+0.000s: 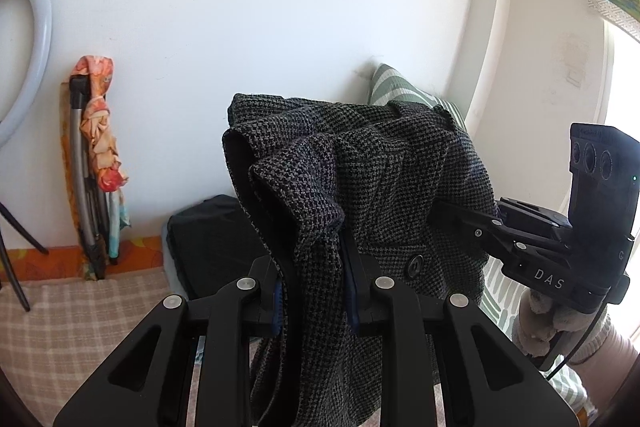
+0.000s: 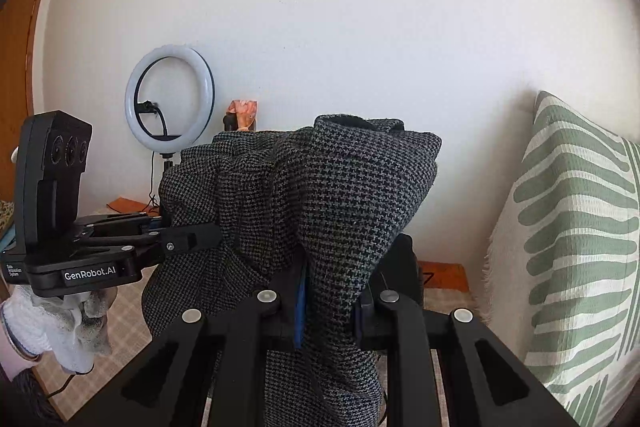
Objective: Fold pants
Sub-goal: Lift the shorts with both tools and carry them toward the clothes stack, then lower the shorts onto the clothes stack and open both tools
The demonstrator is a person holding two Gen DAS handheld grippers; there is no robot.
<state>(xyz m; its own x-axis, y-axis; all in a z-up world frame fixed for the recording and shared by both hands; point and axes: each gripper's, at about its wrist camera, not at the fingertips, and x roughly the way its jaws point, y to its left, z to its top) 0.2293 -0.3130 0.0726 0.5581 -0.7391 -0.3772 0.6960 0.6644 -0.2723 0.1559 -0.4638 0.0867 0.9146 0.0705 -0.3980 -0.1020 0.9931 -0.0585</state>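
**Pants up in the air, both claws biting**

The houndstooth pants (image 1: 360, 187) are hanging aloft, bunching thickly; they are looking heavy and soft, not slippery. The left gripper (image 1: 314, 291) and right gripper (image 2: 332, 299) are clamping fabric. Better holds: waistband corners near the button (image 1: 415, 264).

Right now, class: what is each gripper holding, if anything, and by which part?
Both hold the houndstooth pants. The left gripper and the right gripper each have their jaws shut on a bunched fold near the upper edge, the rest hanging below.
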